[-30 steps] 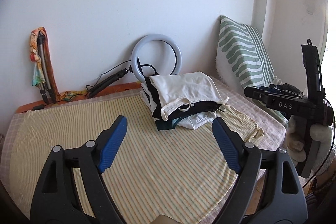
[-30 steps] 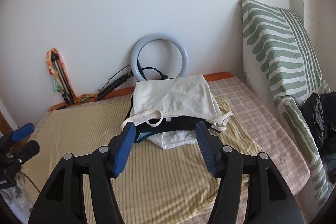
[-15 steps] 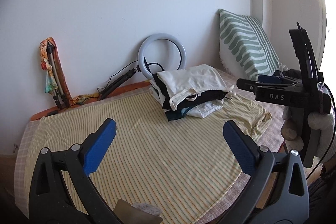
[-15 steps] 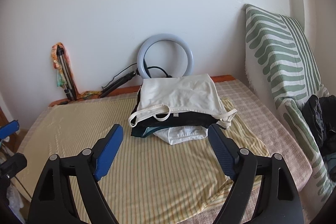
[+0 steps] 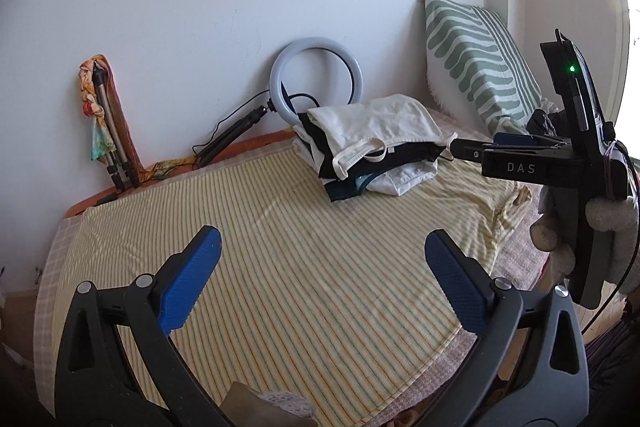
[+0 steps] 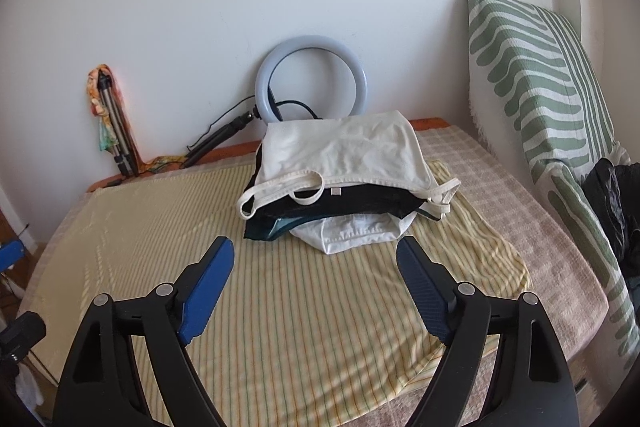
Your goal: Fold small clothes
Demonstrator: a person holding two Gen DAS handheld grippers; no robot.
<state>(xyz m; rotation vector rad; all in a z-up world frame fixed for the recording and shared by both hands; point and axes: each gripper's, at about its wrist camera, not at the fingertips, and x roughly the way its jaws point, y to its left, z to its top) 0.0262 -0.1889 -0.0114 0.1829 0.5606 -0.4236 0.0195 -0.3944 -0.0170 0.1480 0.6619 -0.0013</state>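
A stack of folded small clothes (image 6: 340, 171) lies at the back of the striped yellow sheet (image 6: 280, 307): a cream top uppermost, black and teal pieces under it, a white piece lowest. It also shows in the left wrist view (image 5: 372, 143). My left gripper (image 5: 320, 259) is open and empty, held above the sheet well in front of the stack. My right gripper (image 6: 316, 263) is open and empty, just in front of the stack. The right gripper's body (image 5: 560, 163) shows at the right of the left wrist view.
A ring light (image 6: 312, 83) on a small tripod leans on the white wall behind the stack. A folded tripod with a coloured cloth (image 6: 108, 123) stands at the back left. A green-striped pillow (image 6: 536, 99) leans at the right, dark cloth (image 6: 612, 203) beside it.
Both grippers have pulled back from the stack and opened wider. The stack has not moved.
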